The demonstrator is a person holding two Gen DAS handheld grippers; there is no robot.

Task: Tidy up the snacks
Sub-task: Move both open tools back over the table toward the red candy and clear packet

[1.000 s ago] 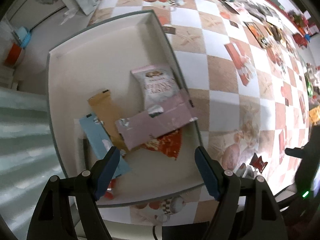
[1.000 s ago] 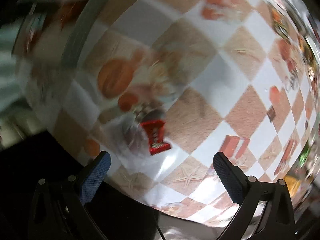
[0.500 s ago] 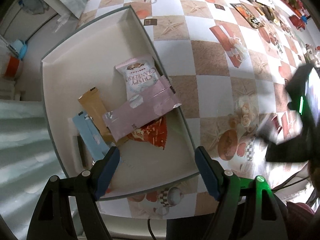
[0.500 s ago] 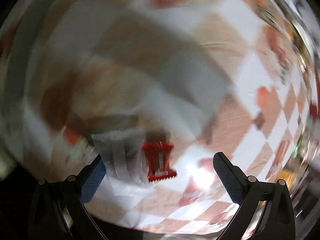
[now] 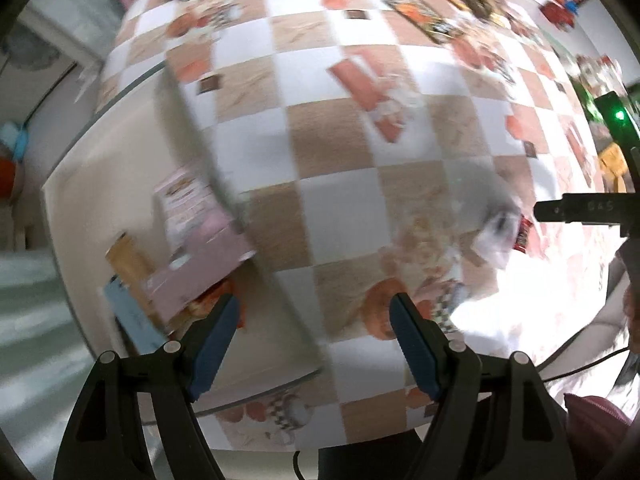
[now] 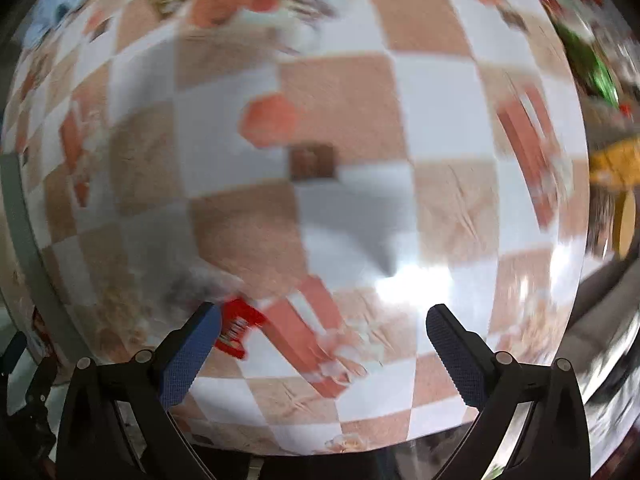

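- My left gripper (image 5: 312,334), black plastic arms with blue ribbed pads, points down at the table; jaws spread wide, nothing between them.
- My right gripper (image 6: 322,342), same black frame, blue textured pads, also released and gaping, nothing clamped.
- Small red crinkly snack wrapper (image 6: 236,328) with serrated ends lies flat on the tablecloth, just beside the inner face of my right gripper's left pad; blur hides whether they touch. Same wrapper (image 5: 525,234) shows in the left wrist view, far right, under the right gripper's black body.
- Crumpled clear-whitish plastic wrapper (image 5: 494,236) lies just beside the red one, glossy, shape blurred.
- Glossy checkered tablecloth (image 5: 332,148), tan and white squares with printed orange-red motifs; strong glare at the near edge.
- Shallow cream rectangular tray (image 5: 100,184) with a grey rim sits at the table's left side.
- In the tray, overlapping pile: pale pink flat packet (image 5: 200,272), whitish-pink printed pouch (image 5: 186,200) partly under it, tan slim stick packet (image 5: 128,260), light blue flat packet (image 5: 130,318), red-orange foil packet (image 5: 216,304) peeking under the pink one.
- Far table edge carries more colourful packets, too blurred to tell apart.
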